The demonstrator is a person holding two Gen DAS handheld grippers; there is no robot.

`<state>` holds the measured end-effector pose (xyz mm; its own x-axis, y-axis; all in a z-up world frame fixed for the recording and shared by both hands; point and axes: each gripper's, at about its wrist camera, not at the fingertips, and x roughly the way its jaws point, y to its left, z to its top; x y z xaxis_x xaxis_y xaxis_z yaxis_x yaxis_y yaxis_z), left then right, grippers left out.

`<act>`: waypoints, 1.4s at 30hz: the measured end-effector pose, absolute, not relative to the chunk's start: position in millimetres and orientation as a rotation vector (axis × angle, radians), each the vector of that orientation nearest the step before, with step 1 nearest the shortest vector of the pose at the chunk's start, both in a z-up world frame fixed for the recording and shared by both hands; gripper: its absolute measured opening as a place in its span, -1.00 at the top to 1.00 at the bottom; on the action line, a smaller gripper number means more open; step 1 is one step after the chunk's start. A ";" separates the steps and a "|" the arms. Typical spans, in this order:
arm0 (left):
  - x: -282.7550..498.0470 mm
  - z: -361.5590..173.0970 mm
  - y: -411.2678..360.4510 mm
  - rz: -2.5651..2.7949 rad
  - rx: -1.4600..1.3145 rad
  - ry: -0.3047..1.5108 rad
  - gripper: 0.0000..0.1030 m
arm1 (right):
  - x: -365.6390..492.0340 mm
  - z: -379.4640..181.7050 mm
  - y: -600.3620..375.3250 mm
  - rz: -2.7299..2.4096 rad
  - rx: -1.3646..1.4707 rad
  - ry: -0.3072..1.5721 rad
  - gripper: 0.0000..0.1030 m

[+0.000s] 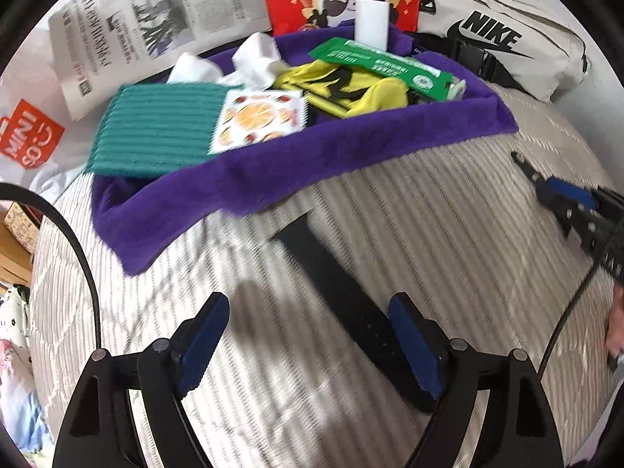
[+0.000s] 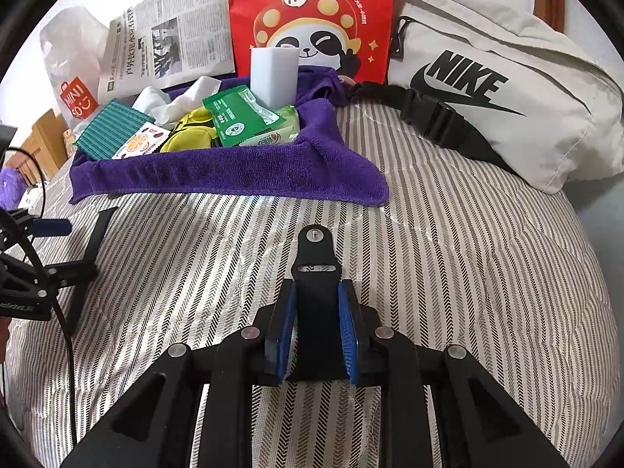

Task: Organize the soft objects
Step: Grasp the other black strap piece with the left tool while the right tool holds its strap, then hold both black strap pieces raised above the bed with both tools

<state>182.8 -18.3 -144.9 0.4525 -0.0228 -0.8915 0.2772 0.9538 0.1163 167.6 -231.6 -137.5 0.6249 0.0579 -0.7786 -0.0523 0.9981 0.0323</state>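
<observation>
- The right gripper [image 2: 315,327] pinches a short black strap piece [image 2: 316,273], its blue pads pressed against the strap's two sides in the lower centre of the right wrist view.
- That piece's long axis runs straight ahead from the gripper, and its free end with a metal stud points up the frame toward the purple towel [image 2: 234,173].
- The towel bundle lies directly ahead of the held strap, in the middle-upper part of the frame, with striped bedcover [image 2: 468,273] between them.
- The left gripper [image 1: 312,345] is spread wide and holds nothing.
- A long black strap [image 1: 331,284] lies flat on the bedcover, running diagonally from the centre of the left wrist view down to the lower right, just beside the right-hand finger rather than between the two.
- The left gripper is the nearer one to this long strap; I judge it needs a shift toward the frame's right to straddle it.
- Count: two black strap pieces, one held and one loose.
- On the towel: one teal ribbed cloth [image 1: 156,132], one fruit-print packet [image 1: 257,119], one yellow-and-black item [image 1: 347,87], one green packet [image 1: 390,66], one white block [image 1: 371,23], and crumpled white tissue [image 1: 249,58].
</observation>
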 end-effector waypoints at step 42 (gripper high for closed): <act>138.1 -148.9 -1.4 -0.296 0.160 0.872 0.56 | 168.8 -139.7 -237.5 0.075 0.036 0.894 -0.13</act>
<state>138.1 -1.4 -148.9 0.6060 -0.1897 -0.7725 0.3197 0.9473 0.0182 168.8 -237.5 -139.7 0.6242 0.0798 -0.7772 -0.0500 0.9968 0.0622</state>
